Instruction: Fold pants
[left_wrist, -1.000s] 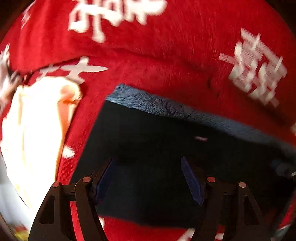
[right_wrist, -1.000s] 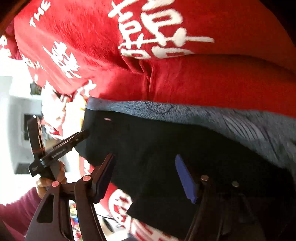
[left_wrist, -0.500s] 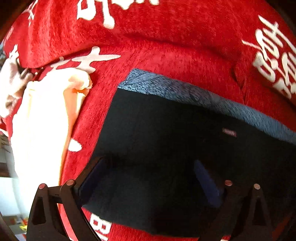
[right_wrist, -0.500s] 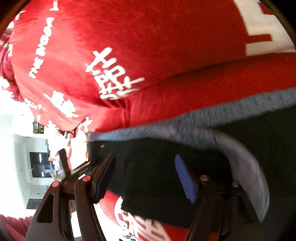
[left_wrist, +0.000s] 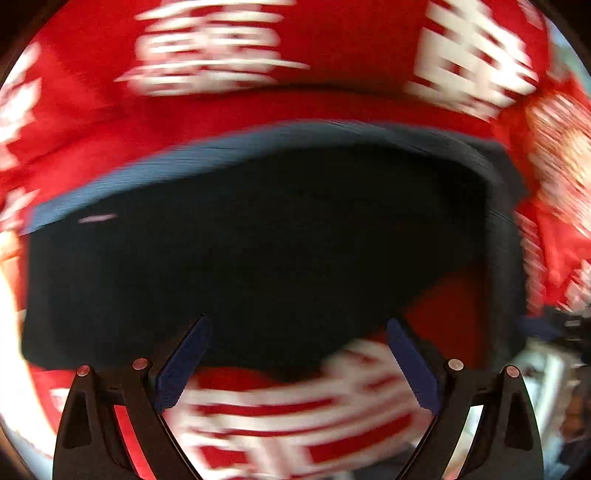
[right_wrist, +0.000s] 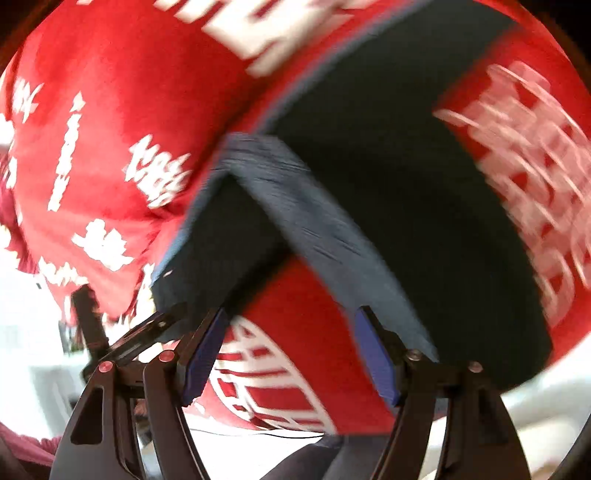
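Dark pants (left_wrist: 258, 240) lie spread on the red printed blanket (left_wrist: 332, 110) for folding; left tool (left_wrist: 295, 363) released, right tool (right_wrist: 288, 352) empty and opening

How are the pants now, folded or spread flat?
Folded, at least partly: in the right wrist view the pants double over, their grey band bent back across the dark cloth on the red blanket.

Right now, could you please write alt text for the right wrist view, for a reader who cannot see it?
Dark pants with a grey waistband lie partly folded on a red blanket printed with white characters. The right gripper hangs over them, its jaws opening, nothing held between its blue pads. The picture is blurred.
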